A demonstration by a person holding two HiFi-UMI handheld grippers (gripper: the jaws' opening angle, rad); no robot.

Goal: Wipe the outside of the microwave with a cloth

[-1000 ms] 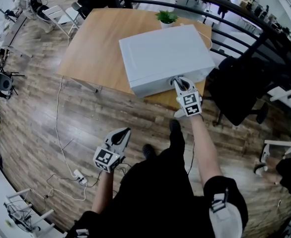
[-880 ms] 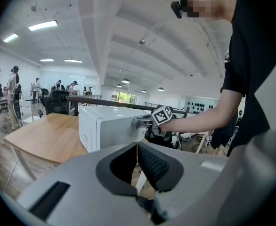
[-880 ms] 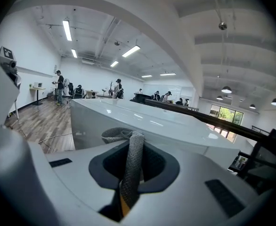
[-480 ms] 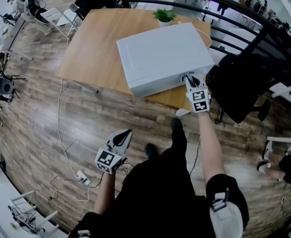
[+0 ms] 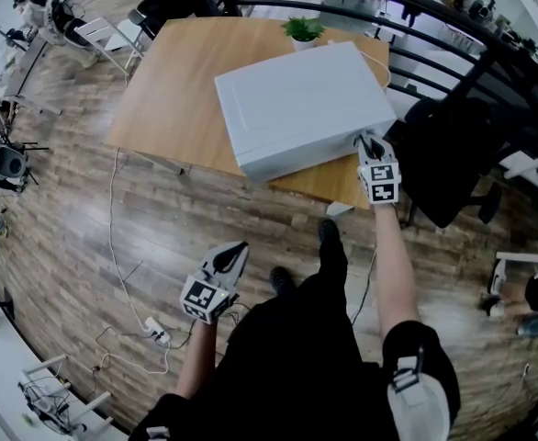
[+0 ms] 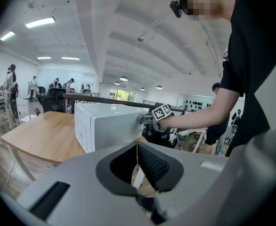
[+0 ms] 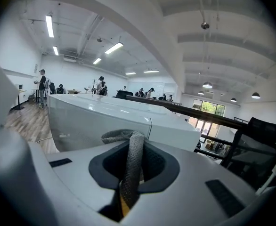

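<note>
A white microwave [image 5: 301,107] stands on the wooden table [image 5: 173,90], also seen as a white box [image 6: 107,128] in the left gripper view and filling the right gripper view [image 7: 105,119]. My right gripper [image 5: 367,145] presses against the microwave's near right corner. It is shut on a grey cloth [image 7: 131,166], which hangs between the jaws and touches the white side. My left gripper [image 5: 229,257] hangs low over the floor, away from the table, jaws closed together with nothing in them [image 6: 139,166].
A potted plant [image 5: 306,31] stands at the table's far edge behind the microwave. A black railing [image 5: 416,26] curves past the table's right. A black office chair [image 5: 453,145] stands right of my right arm. Cables and a power strip [image 5: 150,329] lie on the wood floor.
My right gripper with the cloth has slid rightward along the microwave's front face to its right corner. The left gripper has stayed low, drifting slightly.
</note>
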